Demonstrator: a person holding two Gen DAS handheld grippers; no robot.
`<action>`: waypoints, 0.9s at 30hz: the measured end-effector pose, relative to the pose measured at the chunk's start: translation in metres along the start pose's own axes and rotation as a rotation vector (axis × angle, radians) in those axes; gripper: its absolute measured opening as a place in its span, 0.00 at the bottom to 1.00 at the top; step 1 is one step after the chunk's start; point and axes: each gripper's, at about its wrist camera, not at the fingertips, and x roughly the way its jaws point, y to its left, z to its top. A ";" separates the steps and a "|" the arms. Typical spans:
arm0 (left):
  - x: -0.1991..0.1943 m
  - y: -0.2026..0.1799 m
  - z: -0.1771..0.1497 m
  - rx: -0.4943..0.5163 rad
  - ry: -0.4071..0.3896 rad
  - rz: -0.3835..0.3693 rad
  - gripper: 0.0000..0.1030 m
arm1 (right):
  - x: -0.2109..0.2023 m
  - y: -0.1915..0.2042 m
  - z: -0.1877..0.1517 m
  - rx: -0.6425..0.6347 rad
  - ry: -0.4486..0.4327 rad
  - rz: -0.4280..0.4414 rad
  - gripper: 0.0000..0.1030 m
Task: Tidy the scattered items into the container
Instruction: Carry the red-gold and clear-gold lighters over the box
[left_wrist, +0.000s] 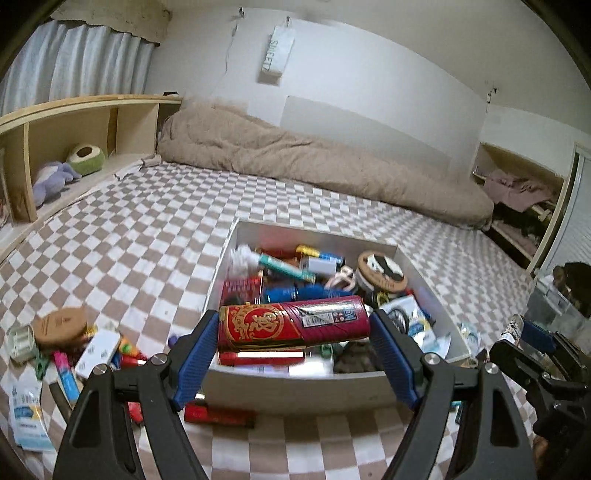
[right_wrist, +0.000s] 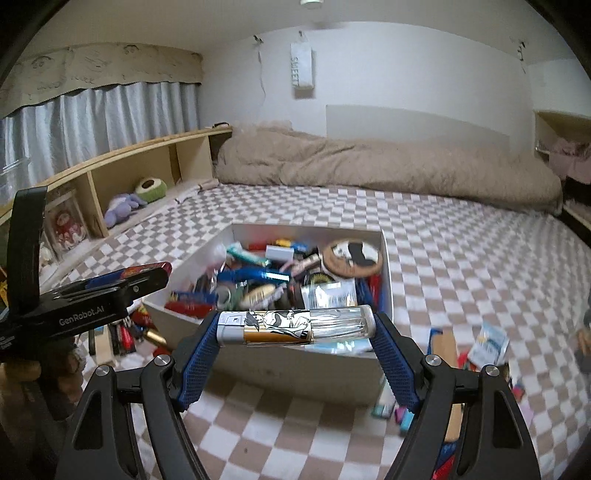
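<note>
Left fingers (left_wrist: 201, 354) clamp red pack (left_wrist: 293, 323); right fingers (right_wrist: 201, 356) clamp lighter (right_wrist: 295, 326).

White open-topped container (left_wrist: 428, 273) on the checked bedspread, crowded with small items. Red-and-gold cylindrical lighter (left_wrist: 293, 323) held crosswise above its near wall. Clear-bodied illustrated lighter (right_wrist: 295, 325) likewise horizontal. Scattered items (left_wrist: 74, 350) lie left of the container.

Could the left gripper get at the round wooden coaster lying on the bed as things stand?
Probably not yet: the left gripper is shut on a red lighter, though the coaster lies uncovered on the bed.
</note>
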 end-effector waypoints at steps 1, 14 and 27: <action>0.001 0.001 0.004 -0.002 -0.006 -0.002 0.79 | 0.001 -0.001 0.003 0.000 -0.004 0.003 0.78; 0.021 0.012 0.018 0.019 -0.010 -0.012 0.79 | 0.024 -0.004 0.043 0.017 0.001 0.063 0.78; 0.045 0.026 0.011 0.016 0.040 -0.018 0.79 | 0.092 -0.023 0.105 0.156 0.148 0.190 0.78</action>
